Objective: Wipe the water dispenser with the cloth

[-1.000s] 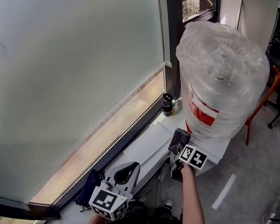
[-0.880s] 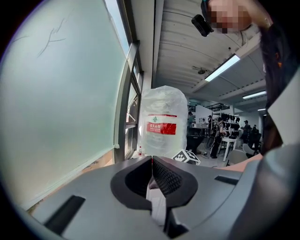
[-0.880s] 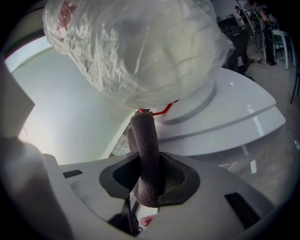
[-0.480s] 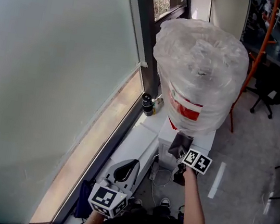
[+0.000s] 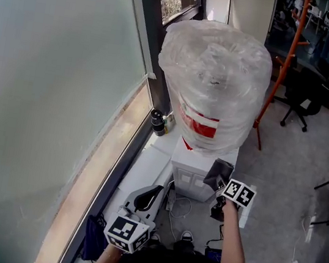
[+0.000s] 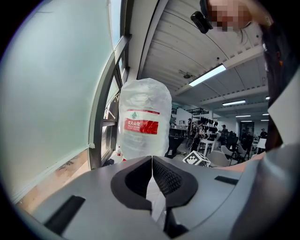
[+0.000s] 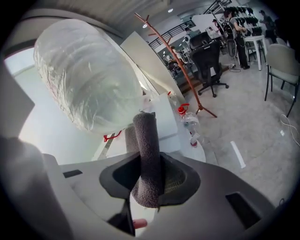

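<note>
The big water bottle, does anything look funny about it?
Yes: the water bottle on the white dispenser is wrapped all over in crinkly clear plastic, which partly hides its red label. It stands upright, and no spilled water shows. The right gripper holds a dark cloth near the dispenser.

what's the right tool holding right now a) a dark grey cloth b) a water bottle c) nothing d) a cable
a: in the right gripper view, the right tool is shut on a dark grey cloth, which sticks up as a folded strip between its jaws.
</note>
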{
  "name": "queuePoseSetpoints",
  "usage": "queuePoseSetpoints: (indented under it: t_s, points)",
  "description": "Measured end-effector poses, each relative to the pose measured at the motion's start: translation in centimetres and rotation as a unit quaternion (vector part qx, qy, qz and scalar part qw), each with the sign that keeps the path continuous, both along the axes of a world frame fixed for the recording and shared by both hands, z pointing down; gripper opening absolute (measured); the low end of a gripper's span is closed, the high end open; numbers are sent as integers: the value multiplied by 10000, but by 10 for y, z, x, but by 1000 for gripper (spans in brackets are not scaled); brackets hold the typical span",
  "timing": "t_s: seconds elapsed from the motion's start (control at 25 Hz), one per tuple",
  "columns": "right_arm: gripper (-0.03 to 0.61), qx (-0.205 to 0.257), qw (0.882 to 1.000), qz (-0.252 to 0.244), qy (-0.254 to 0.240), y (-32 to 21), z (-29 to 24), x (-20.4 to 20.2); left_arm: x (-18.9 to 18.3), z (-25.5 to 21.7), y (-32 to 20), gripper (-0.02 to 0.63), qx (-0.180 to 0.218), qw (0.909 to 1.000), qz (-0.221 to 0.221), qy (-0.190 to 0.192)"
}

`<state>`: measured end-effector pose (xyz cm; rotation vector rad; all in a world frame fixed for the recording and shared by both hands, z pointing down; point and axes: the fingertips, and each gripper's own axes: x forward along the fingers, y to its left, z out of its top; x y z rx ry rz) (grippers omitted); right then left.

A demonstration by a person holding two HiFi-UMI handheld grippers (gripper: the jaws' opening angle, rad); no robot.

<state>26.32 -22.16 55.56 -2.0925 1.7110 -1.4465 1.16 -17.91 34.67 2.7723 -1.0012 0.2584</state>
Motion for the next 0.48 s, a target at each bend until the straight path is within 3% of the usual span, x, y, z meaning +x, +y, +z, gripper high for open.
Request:
queuePoseSetpoints:
  t_s: [0.32,0.48]
  points:
    - [115,-70,9996,248,104,35,4,48,27,1,3,18,-24,9999,168,24]
    - [114,-10,9998,125,149,45,6,59,40,5,8,18,-68,9998,165,-3]
